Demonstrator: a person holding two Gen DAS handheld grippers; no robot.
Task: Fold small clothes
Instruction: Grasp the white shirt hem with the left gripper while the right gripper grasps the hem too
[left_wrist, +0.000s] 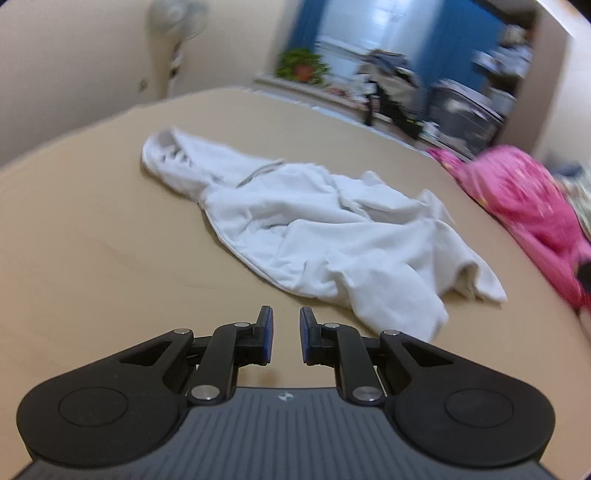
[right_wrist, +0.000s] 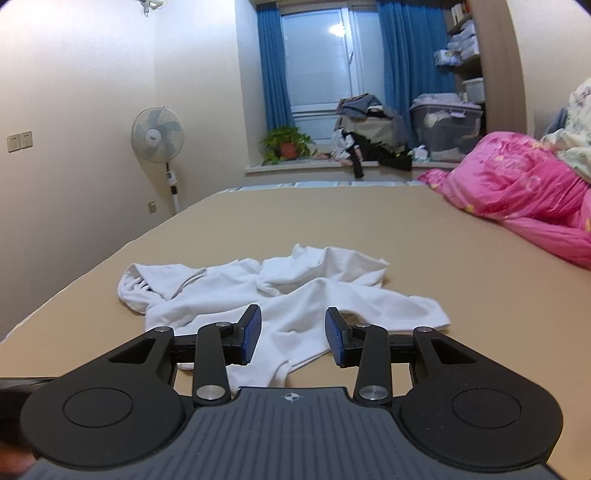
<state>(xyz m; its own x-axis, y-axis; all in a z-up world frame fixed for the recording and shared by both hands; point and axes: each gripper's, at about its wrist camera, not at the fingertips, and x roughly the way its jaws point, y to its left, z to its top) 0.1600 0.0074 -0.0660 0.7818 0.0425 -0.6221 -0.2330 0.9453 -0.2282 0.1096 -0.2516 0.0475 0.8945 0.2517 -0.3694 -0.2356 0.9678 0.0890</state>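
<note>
A crumpled white hooded garment (left_wrist: 314, 229) lies on the tan bed (left_wrist: 92, 229), hood at the far left, sleeves bunched toward the near right. My left gripper (left_wrist: 286, 325) is open and empty, over bare bed just short of the garment's near edge. In the right wrist view the same garment (right_wrist: 288, 295) lies spread in front, hood to the left. My right gripper (right_wrist: 293, 328) is open and empty, low over the garment's near part, with cloth visible between and under the fingers.
A pink quilt (right_wrist: 517, 195) is heaped along the bed's right side, also in the left wrist view (left_wrist: 528, 206). A standing fan (right_wrist: 158, 136), a potted plant (right_wrist: 288, 144), piled clothes (right_wrist: 373, 129) and a storage bin (right_wrist: 447, 122) are beyond the bed's far end.
</note>
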